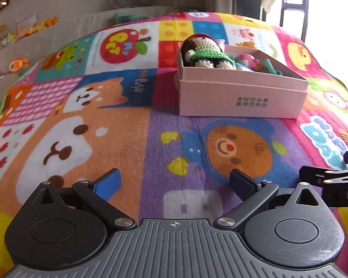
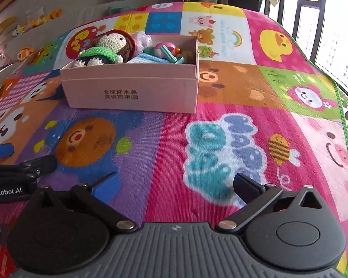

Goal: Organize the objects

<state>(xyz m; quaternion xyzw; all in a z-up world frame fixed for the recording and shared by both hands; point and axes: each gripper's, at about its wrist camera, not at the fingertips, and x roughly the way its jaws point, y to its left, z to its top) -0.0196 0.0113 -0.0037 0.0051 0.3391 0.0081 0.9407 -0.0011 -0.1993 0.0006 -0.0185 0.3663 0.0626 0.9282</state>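
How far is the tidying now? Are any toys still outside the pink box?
Mostly done, it seems: the crochet doll and small toys lie inside the pink box. In hand: nothing; the left gripper and right gripper are open and empty. Left: no loose object shows on the play mat.

Daylight pours in from the window [image 2: 331,41] on the right in both views; its panes are blown out to near white, and I lose detail there; the play mat [image 1: 150,139] is evenly and brightly lit, colours saturated, with a pale wash of glare along its right edge; the pink box [image 2: 132,90] throws only a soft shadow at its base; the far wall [image 1: 58,2] on the left sits dimmer and a little soft; the fisheye bows the mat into a dome and bends the window frames; the centre looks sharp to me.
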